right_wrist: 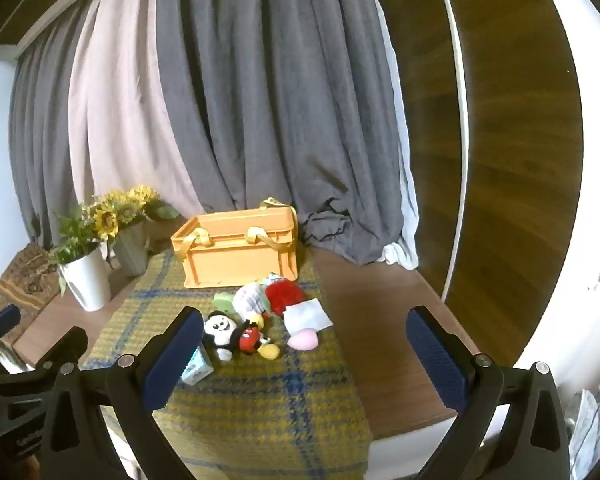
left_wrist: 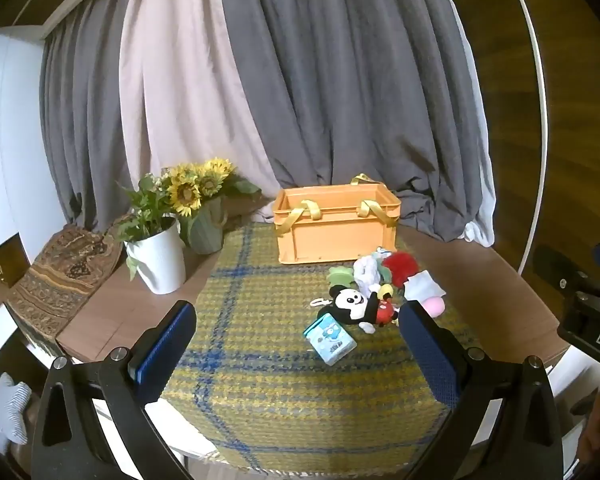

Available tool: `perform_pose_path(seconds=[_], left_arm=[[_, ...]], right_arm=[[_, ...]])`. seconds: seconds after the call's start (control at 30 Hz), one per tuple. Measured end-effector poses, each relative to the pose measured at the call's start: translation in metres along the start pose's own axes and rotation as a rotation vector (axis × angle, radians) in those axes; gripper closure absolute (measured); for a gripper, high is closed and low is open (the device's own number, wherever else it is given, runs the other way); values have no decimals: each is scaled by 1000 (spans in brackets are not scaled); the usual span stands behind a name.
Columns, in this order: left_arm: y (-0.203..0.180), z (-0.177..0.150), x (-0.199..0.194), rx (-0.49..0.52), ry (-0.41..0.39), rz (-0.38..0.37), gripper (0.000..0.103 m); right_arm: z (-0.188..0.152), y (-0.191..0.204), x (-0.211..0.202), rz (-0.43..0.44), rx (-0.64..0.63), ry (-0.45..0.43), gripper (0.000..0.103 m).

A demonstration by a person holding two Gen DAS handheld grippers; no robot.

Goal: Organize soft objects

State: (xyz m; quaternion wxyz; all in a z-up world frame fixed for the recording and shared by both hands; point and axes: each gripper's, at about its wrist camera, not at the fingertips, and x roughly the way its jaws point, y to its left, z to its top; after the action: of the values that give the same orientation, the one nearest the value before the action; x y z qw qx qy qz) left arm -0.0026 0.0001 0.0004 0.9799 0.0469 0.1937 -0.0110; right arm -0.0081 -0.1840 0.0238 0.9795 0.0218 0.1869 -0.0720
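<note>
A home room — curtains (left_wrist: 300,80), sunflowers (left_wrist: 198,184), plush toys (left_wrist: 360,304).

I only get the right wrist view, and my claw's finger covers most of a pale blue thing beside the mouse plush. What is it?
Observer: The left wrist view shows it whole. It is a small blue-and-white pack with a cartoon print, lying on the plaid cloth right in front of the mouse plush.
Operator: Is the left claw free to take it?
Observer: Yes. The left claw stands wide open with nothing gripped, and the pack lies on the cloth beyond its fingertips.
</note>
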Motion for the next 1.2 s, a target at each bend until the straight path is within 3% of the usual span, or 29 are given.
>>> perform_pose_path(seconds=[0.03, 1.2], left_arm=[[0, 0, -2, 0, 3, 0, 0], [2, 1, 0, -7, 43, -29, 0]], right_arm=[[0, -1, 0, 6, 10, 33, 0], [7, 2, -2, 17, 9, 16, 0]])
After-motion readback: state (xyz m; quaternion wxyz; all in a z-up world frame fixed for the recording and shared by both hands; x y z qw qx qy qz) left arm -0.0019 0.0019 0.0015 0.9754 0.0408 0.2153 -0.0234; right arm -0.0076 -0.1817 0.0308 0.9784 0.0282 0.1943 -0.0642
